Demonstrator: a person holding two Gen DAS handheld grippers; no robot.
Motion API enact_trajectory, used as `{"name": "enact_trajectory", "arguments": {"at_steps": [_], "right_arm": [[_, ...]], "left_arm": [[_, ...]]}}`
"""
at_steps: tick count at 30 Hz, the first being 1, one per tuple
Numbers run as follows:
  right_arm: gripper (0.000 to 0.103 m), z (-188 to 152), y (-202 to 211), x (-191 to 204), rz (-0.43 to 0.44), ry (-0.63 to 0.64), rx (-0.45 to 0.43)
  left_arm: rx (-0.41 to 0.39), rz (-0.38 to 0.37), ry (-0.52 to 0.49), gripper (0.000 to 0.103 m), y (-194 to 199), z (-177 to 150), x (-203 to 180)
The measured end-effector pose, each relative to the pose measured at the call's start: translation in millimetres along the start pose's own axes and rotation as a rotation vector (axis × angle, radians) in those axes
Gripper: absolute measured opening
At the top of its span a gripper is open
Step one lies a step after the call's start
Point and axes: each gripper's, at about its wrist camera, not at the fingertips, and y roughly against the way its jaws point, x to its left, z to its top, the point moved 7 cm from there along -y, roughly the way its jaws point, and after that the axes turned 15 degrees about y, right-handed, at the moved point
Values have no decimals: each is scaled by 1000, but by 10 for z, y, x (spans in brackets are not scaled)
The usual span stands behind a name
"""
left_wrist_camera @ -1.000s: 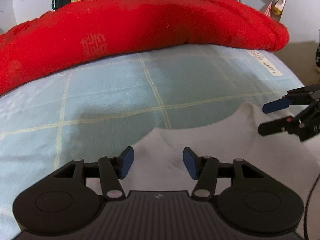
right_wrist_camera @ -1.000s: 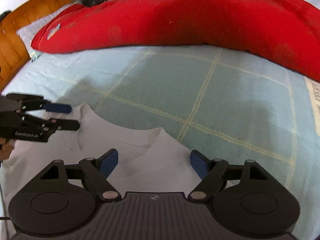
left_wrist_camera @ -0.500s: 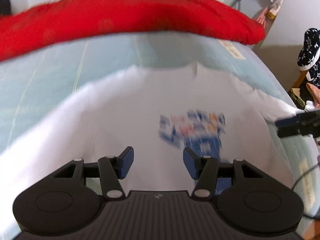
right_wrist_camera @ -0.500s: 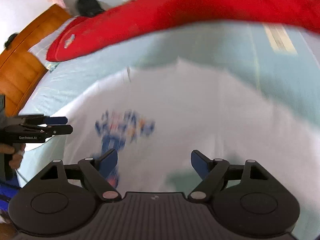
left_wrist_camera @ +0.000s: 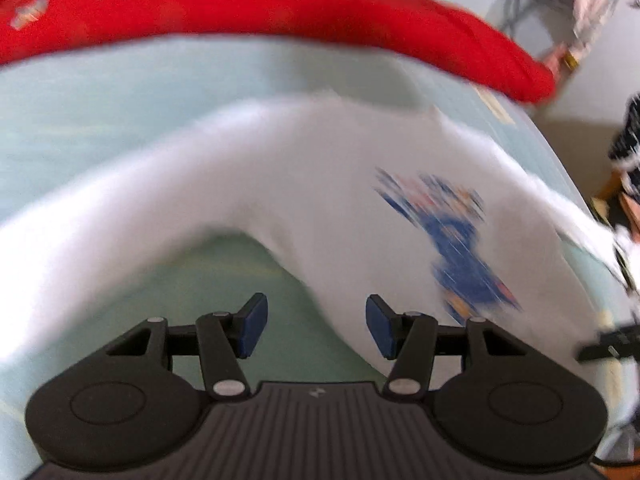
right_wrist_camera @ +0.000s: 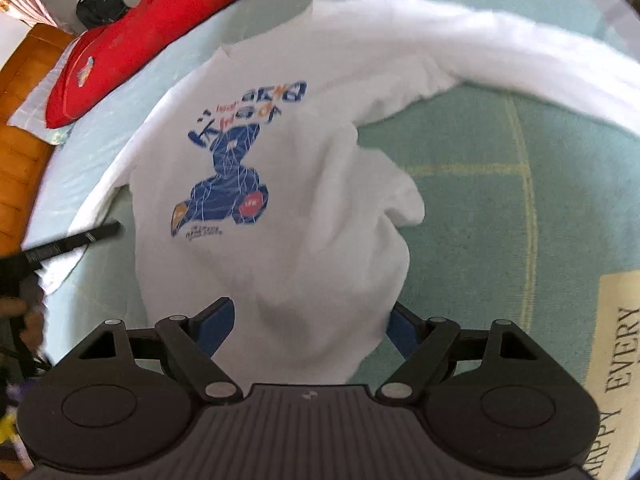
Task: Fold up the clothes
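Observation:
A white long-sleeved shirt (right_wrist_camera: pixel 320 152) with a blue print (right_wrist_camera: pixel 228 168) lies face up on the pale green bed sheet (right_wrist_camera: pixel 480 208). One sleeve (right_wrist_camera: pixel 520 52) stretches away to the upper right. My right gripper (right_wrist_camera: pixel 308 326) hovers open and wide over the near end of the shirt; cloth lies between its fingers, unpinched. In the blurred left wrist view the shirt (left_wrist_camera: pixel 320 184) spreads ahead. My left gripper (left_wrist_camera: pixel 316 328) is open over the gap between sleeve (left_wrist_camera: pixel 80 248) and body, the cloth's edge by its right finger. Each gripper shows at the other view's edge.
A red quilt (left_wrist_camera: pixel 280 12) lies bunched along the far side of the bed, also the red quilt (right_wrist_camera: pixel 160 28). A wooden headboard (right_wrist_camera: pixel 20 120) stands at the left. A hand (right_wrist_camera: pixel 20 312) holds the left gripper (right_wrist_camera: pixel 72 240). A printed label (right_wrist_camera: pixel 616 360) sits on the sheet.
Both grippers have drawn back from the collar along the shirt and rolled; the whole printed front now shows. Both stayed open, with nothing taken hold of.

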Motion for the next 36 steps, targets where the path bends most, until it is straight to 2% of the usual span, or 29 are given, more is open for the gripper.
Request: {"name": "enact_trajectory", "arguments": {"at_steps": [3,5,7,10,11,13,17,19,21,25,27,28,31,32,33,34,36], "right_arm": [[85,45,107,60,-63,-22,-31],[85,96,177,93,-104,-44,-57],[85,184,235,140,-136,-61,-90],[85,385,259,288,-140,-60,-141],[85,453,256,345,-135,-41,-147],[85,584,229,463,-125,13,-152],[85,805,95,659,-120,120,-126],[85,879,18,753,-86,121,-119],[85,954,-64,851,-54,126,-112],[86,1108,-296,1110,-18,197,-97],[86,1157,-382,1229,2,224,-91],[86,1179,-420,1287,12,240,-89],[86,1211,-504,1391,19,283,-71],[86,1218,-529,1418,18,296,-63],[86,1221,-553,1440,18,305,-56],[86,1213,-570,1447,18,302,-51],[86,1182,-582,1454,21,287,-48]], "left_arm": [[-65,0,24,54,-54,373,345],[-75,-1,43,53,-192,535,543],[-54,22,48,51,-393,579,702],[-26,79,22,51,-572,438,922],[-34,82,11,56,-534,372,992],[-48,91,0,57,-406,231,1147],[-22,150,103,56,-36,53,1585],[-39,200,147,53,177,78,1784],[-92,206,178,58,349,170,1947],[-80,281,279,59,270,228,2452],[-94,305,265,60,252,207,2668],[-99,318,228,60,275,215,2729],[-86,456,132,63,372,240,2856],[-80,467,154,62,409,254,2881],[-79,464,189,55,438,274,2875],[-88,455,205,56,465,296,2844],[-117,390,169,57,470,395,2598]]}}
